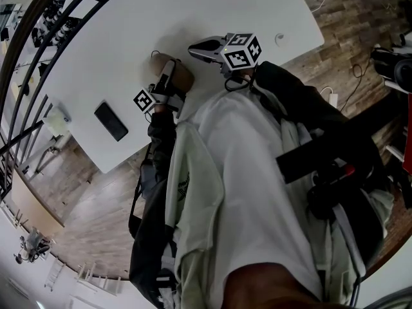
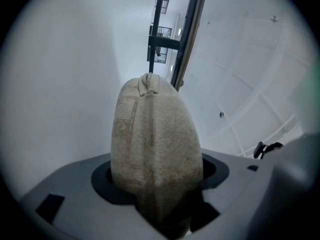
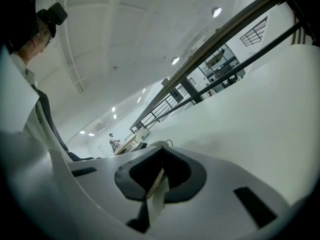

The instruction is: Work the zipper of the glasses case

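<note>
The beige fabric glasses case (image 1: 183, 76) lies on the white table (image 1: 193, 5) just in front of the person. My left gripper (image 1: 169, 66) comes at it from the near side and is shut on it. In the left gripper view the case (image 2: 155, 134) fills the space between the jaws of the left gripper (image 2: 159, 171), its seamed end pointing away. My right gripper (image 1: 193, 46) hovers just behind and to the right of the case, jaws together. In the right gripper view, the right gripper (image 3: 159, 176) pinches a thin pale tab (image 3: 156, 196); the case itself is hidden there.
A black phone (image 1: 111, 121) lies flat near the table's left corner. A small round fitting (image 1: 279, 39) sits in the tabletop at the right. A dark railing (image 1: 38, 37) runs beyond the table's far edge. Wood floor surrounds the table.
</note>
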The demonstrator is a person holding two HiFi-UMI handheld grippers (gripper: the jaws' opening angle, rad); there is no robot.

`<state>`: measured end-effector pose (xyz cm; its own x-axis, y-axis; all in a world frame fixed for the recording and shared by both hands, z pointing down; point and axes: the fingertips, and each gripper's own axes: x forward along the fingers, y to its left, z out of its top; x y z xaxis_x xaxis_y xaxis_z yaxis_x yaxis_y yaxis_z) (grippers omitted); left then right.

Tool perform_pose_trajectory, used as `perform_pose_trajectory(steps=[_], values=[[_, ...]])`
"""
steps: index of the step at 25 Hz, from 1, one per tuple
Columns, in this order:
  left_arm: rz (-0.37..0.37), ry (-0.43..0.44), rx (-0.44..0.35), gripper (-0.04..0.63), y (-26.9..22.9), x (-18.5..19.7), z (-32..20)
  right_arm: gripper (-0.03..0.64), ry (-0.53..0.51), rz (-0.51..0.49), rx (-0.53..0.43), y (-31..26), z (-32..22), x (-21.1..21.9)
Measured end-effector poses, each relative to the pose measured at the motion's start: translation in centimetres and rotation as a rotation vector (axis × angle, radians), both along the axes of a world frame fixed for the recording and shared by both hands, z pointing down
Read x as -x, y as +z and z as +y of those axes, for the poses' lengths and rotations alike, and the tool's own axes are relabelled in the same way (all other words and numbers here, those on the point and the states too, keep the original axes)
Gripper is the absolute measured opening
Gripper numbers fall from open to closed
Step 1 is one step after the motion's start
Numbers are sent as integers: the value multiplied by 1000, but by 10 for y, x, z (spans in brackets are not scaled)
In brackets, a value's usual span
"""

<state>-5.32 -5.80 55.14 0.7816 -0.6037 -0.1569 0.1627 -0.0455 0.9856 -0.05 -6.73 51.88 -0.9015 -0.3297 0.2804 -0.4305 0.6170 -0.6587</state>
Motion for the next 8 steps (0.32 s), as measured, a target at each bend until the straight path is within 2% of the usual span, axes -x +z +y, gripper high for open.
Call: perform_pose_trajectory(steps=[8], values=[[4, -12, 32, 313, 0, 0, -1, -3, -12, 4, -7, -1, 3, 2]])
